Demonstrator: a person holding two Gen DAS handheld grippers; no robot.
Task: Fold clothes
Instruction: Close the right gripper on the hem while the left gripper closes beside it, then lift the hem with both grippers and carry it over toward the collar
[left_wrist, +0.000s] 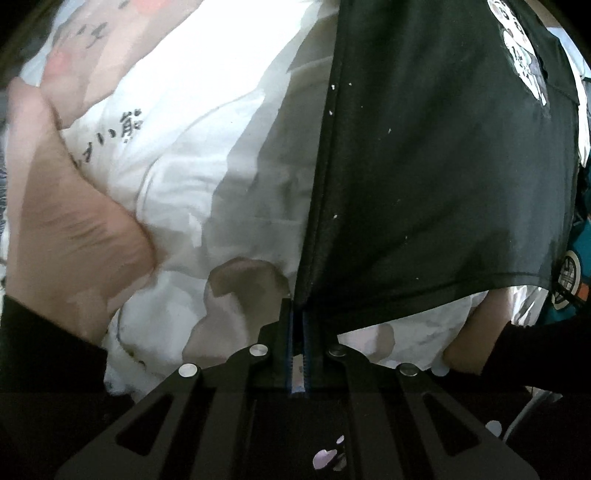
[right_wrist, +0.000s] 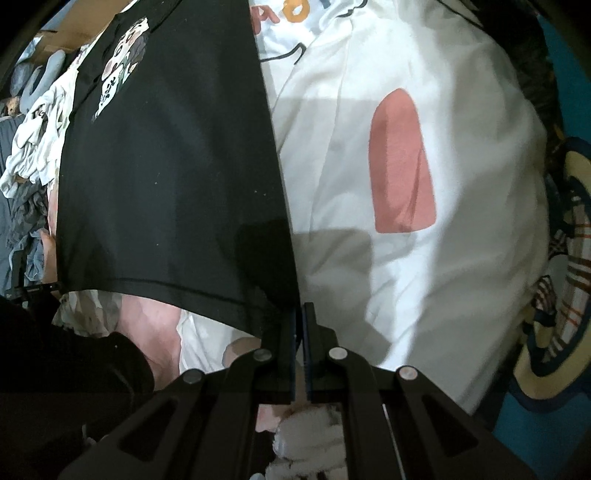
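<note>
A black T-shirt (left_wrist: 436, 177) with a cartoon print near its far end hangs stretched between both grippers. My left gripper (left_wrist: 297, 306) is shut on its near left hem corner, the fabric running up and to the right from the jaws. In the right wrist view the same black T-shirt (right_wrist: 170, 177) spreads to the left, and my right gripper (right_wrist: 299, 310) is shut on its near right hem corner. The shirt hangs above a white garment (left_wrist: 192, 155) printed with pink shapes and dark characters.
White clothing with a pink patch (right_wrist: 402, 162) fills the surface under the shirt (right_wrist: 369, 258). A heap of grey and white clothes (right_wrist: 33, 158) lies at the far left. A plaid and blue item (right_wrist: 565, 258) sits at the right edge. A dark sleeve (left_wrist: 539, 350) shows low right.
</note>
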